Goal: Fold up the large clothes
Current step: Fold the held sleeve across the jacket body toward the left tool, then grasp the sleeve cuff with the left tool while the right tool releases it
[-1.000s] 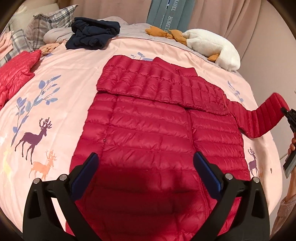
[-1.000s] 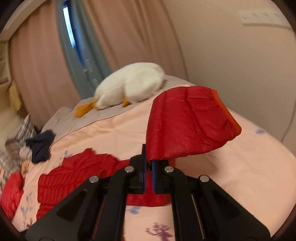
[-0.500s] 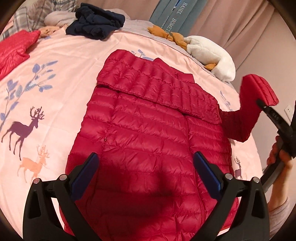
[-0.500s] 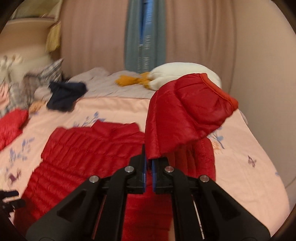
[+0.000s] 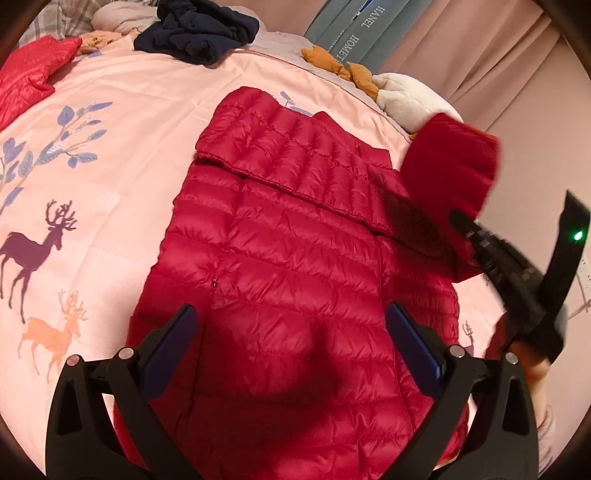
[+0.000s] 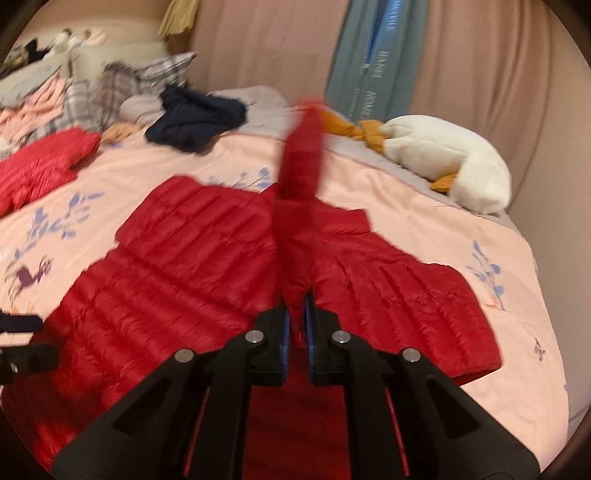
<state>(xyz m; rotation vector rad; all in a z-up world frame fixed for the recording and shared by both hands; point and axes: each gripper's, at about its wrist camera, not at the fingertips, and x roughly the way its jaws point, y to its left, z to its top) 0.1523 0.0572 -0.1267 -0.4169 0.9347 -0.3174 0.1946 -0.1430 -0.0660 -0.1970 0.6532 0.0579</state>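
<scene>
A red quilted down jacket [image 5: 288, 258] lies flat on the pink bedspread, one sleeve folded across its upper chest. My left gripper [image 5: 291, 332] is open and empty, held above the jacket's lower part. My right gripper [image 6: 297, 317] is shut on the jacket's other sleeve [image 6: 299, 192] and holds it raised over the jacket body [image 6: 177, 266]. In the left wrist view the raised sleeve [image 5: 450, 162] and the right gripper [image 5: 458, 218] show at the right.
A dark navy garment [image 5: 199, 33] and a second red jacket [image 5: 33, 74] lie at the far side of the bed. A white plush goose [image 6: 443, 158] rests at the back right. Plaid pillows [image 6: 122, 85] and curtains stand behind.
My right gripper has carried the sleeve up and inward from the bed's right edge to over the jacket body. My left gripper has stayed open above the lower jacket.
</scene>
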